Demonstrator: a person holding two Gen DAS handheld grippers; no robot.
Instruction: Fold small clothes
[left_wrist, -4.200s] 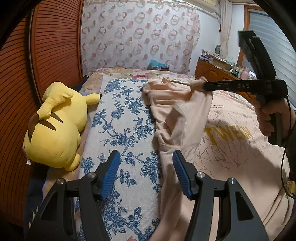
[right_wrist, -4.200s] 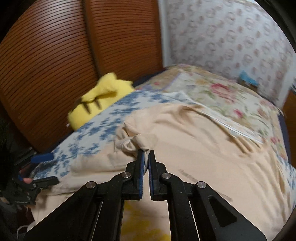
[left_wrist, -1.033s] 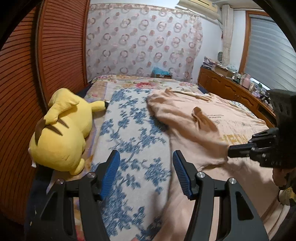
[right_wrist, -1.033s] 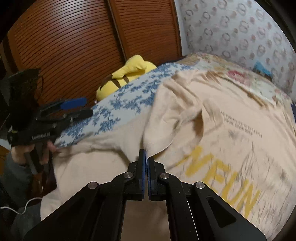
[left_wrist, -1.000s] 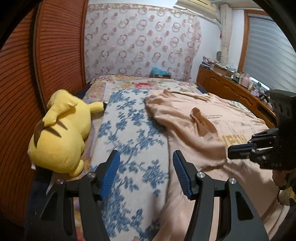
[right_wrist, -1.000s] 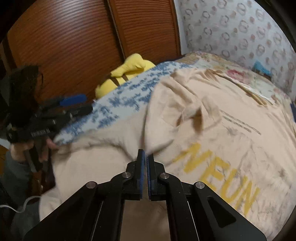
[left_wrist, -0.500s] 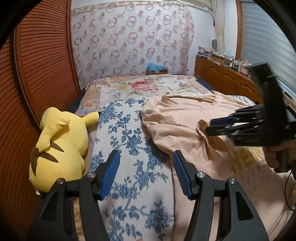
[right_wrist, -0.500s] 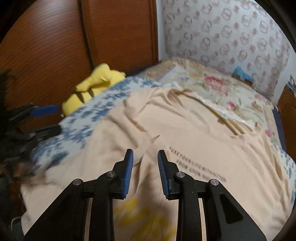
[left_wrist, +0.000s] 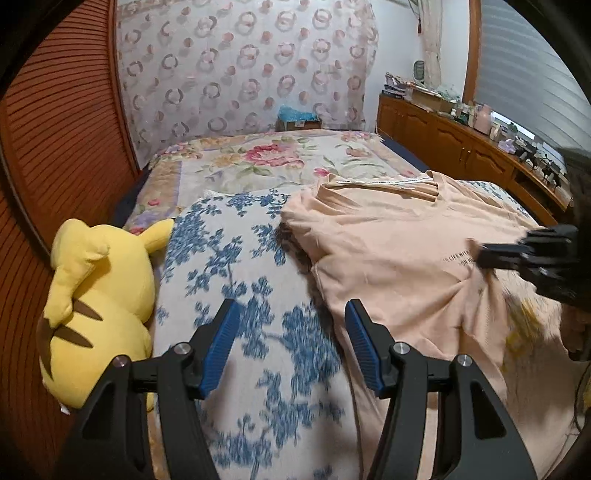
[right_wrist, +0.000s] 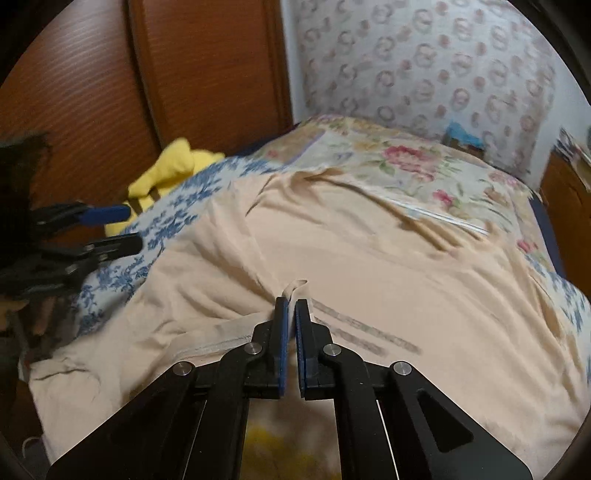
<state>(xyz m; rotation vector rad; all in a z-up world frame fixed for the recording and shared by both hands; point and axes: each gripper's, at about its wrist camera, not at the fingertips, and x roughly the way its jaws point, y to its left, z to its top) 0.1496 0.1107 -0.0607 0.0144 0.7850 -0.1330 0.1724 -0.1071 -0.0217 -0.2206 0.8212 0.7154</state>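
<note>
**Peach T-shirt: one sleeve folded in, most of the fold left**

Peach T-shirt (right_wrist: 388, 266) spread front-up across the bed, printed text readable, collar at the far end. Left sleeve already turned in over the chest; by judgement an early stage, with the other side and the crosswise folds not yet done.

Nearest, right at the tips of the right claw (right_wrist: 290, 314): a small tuck of sleeve hem (right_wrist: 295, 286) pinched between blades closed to a sliver. Half a second ago the same blades stood apart above the cloth, gripping nothing; a second ago shut on the sleeve edge nearer the yellow lettering. So a release and a fresh grab, by the look of it.

Just ahead of the left claw (left_wrist: 291, 336): blue-flowered cover (left_wrist: 236, 280) only, blades wide apart, nothing held, shirt edge just off its right blade. Position little changed from half a second ago.

Further left of that claw, yellow plush toy (left_wrist: 96, 295) against the wooden panelling. Beyond the shirt collar, rose-patterned quilt (left_wrist: 266, 162).
</note>
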